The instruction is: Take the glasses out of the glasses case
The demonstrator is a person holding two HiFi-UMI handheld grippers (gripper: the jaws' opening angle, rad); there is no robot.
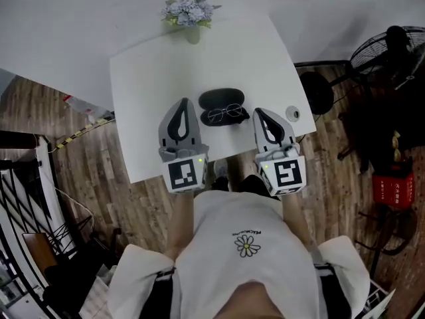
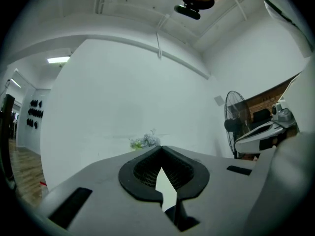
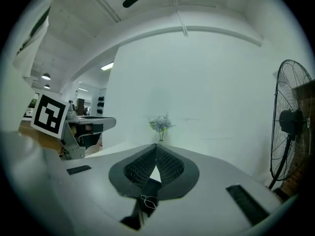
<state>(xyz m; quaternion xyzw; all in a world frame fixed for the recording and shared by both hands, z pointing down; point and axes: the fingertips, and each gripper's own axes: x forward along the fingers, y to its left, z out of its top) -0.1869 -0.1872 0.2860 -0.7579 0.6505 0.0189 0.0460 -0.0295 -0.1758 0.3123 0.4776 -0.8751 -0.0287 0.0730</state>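
Note:
An open black glasses case (image 1: 221, 98) lies near the front edge of the white table (image 1: 146, 78). Thin-framed glasses (image 1: 224, 115) rest in its nearer half. My left gripper (image 1: 184, 102) is just left of the case, shut and empty, with its tips pointing across the table. My right gripper (image 1: 257, 111) is just right of the case, also shut with nothing in it. In the left gripper view the jaws (image 2: 161, 149) meet at the tips, and a dark bit of the case (image 2: 172, 213) shows below. The right gripper view shows the closed jaws (image 3: 156, 146) with the glasses (image 3: 148, 201) seen through the gap.
A small vase of pale flowers (image 1: 190, 13) stands at the table's far edge. A small round object (image 1: 292, 113) lies right of my right gripper. A black standing fan (image 1: 388, 48) and a red box (image 1: 393, 188) are on the wooden floor to the right.

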